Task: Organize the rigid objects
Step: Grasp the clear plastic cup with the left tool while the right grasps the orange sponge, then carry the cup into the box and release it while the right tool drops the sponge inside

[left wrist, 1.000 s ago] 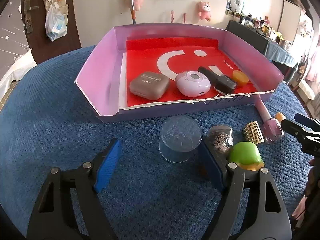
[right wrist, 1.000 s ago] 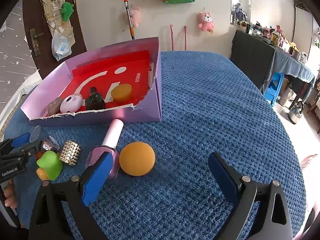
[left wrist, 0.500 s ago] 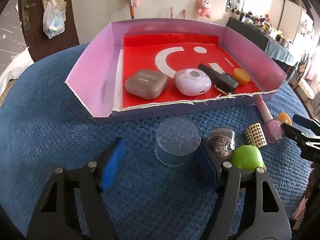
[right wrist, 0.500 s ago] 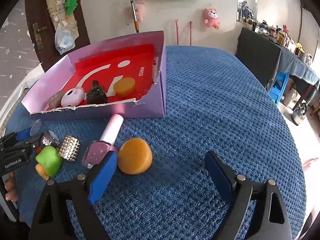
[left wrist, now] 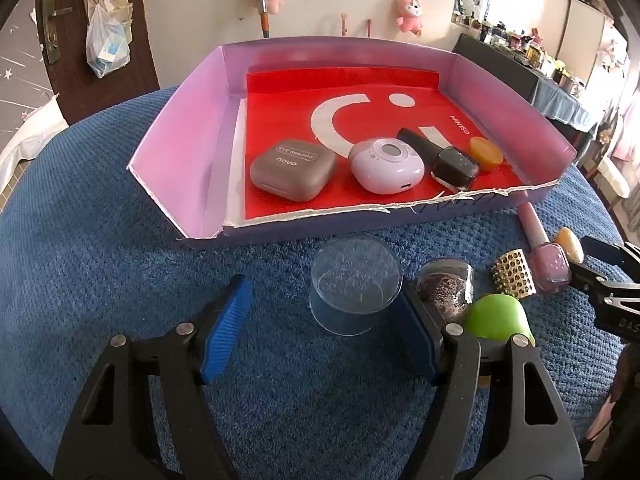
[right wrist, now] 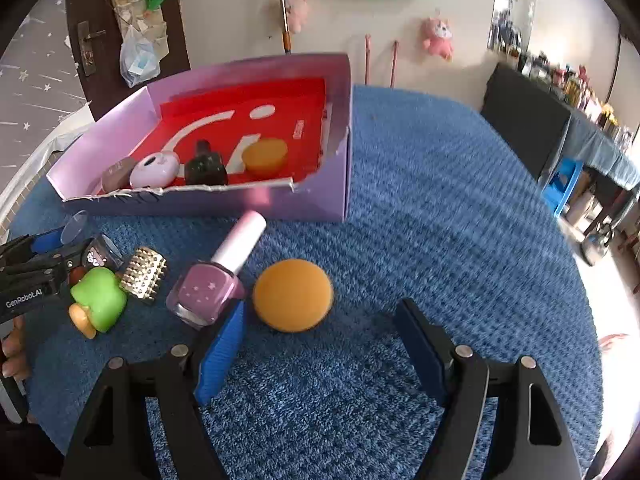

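A clear round plastic cup [left wrist: 355, 292] stands on the blue cloth between the jaws of my left gripper [left wrist: 322, 292]. The jaws are closing; the right pad is at the cup's side and the left pad stands well off it. An orange puck [right wrist: 293, 295] lies between the closing jaws of my right gripper [right wrist: 322, 306]. The left pad there sits in the gap beside the pink nail polish bottle [right wrist: 208, 292], and neither pad presses on the puck. The purple box [left wrist: 180, 152] with a red floor lies just beyond.
The box holds a brown eye shadow case [left wrist: 292, 168], a lilac round device [left wrist: 386, 164], a dark polish bottle [left wrist: 452, 164] and a small orange disc [left wrist: 486, 152]. A glitter jar [left wrist: 446, 288], a green toy [left wrist: 498, 316] and a gold studded piece [left wrist: 514, 274] crowd the cup's right.
Both pairs of jaws have narrowed. The right gripper has edged in on the orange puck, its left pad now beside the pink bottle. The cup stays where it was.
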Demonstrator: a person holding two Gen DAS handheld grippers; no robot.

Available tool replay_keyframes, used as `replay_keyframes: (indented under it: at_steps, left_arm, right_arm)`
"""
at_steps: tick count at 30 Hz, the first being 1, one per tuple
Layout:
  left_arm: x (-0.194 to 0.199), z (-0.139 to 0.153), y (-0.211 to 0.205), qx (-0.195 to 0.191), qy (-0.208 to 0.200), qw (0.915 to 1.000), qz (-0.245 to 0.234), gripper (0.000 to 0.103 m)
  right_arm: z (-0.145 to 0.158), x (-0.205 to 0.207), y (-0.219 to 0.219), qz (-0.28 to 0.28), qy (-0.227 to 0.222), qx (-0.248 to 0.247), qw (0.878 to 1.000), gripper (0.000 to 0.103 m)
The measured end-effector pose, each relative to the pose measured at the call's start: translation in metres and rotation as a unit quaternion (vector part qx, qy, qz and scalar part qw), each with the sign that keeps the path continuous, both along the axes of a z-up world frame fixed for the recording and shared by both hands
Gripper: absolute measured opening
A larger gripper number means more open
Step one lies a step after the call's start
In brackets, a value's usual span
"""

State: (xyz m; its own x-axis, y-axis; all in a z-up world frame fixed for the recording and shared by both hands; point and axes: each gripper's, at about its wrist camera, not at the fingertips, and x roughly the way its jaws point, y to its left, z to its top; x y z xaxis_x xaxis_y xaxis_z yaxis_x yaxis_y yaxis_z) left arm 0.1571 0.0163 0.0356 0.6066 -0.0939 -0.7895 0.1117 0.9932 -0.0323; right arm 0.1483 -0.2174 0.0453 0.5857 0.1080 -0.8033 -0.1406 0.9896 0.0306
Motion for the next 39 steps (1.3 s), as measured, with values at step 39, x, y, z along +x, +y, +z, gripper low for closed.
replay_keyframes:
  at_steps: [39]
  left_arm:
    - [0.041,0.071,-0.010,-0.056,-0.036,0.9942,-0.085,0.038]
  right_arm:
    - [0.073,0.035,0.043,0.099,-0.074,0.061,0.990,0.040]
